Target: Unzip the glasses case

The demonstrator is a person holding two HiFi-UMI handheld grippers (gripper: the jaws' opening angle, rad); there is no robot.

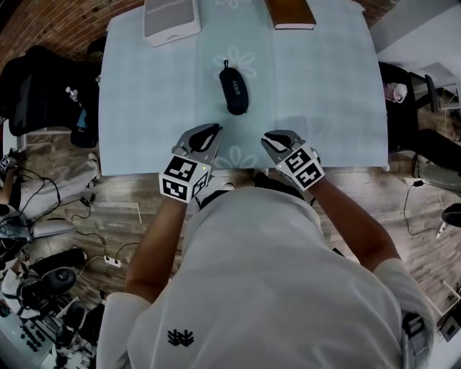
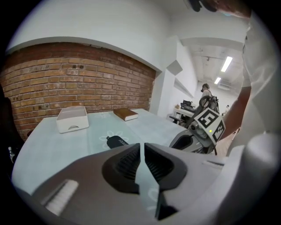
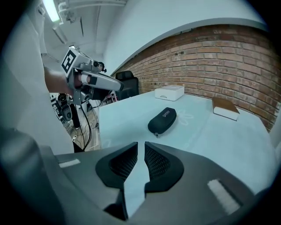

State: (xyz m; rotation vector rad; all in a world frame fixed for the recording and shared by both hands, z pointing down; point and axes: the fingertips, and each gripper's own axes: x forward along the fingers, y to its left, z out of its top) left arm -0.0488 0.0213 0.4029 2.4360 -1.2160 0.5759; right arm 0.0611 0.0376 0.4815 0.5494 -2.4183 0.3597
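Left tool (image 1: 209,131) and right tool (image 1: 278,137), each held over the near edge of the surface (image 1: 144,108) with jaws drawn together on nothing; in its own view each tool shows only a thin sliver of the surface between the pads. Neither touches the task's thing, so the unzipping is judged not yet begun, and the closed, level pose reads as a ready stance before the reach. Beyond the left tool, at the far edge, lies a white tray (image 1: 171,18); beyond the right tool, a brown book (image 1: 290,13); both sit well apart from the working area and appear to play no part. Glasses case (image 1: 234,86): dark, closed, lying flat ahead of both tools and roughly midway between them, its long axis running away from them. This central placement is judged to let one tool pin the body while the other draws the zipper. Small tab (image 3: 156,134) at the end nearer the tools, probable zipper pull; a second tab (image 1: 225,64) shows at the far end, and which one runs the zipper cannot be told
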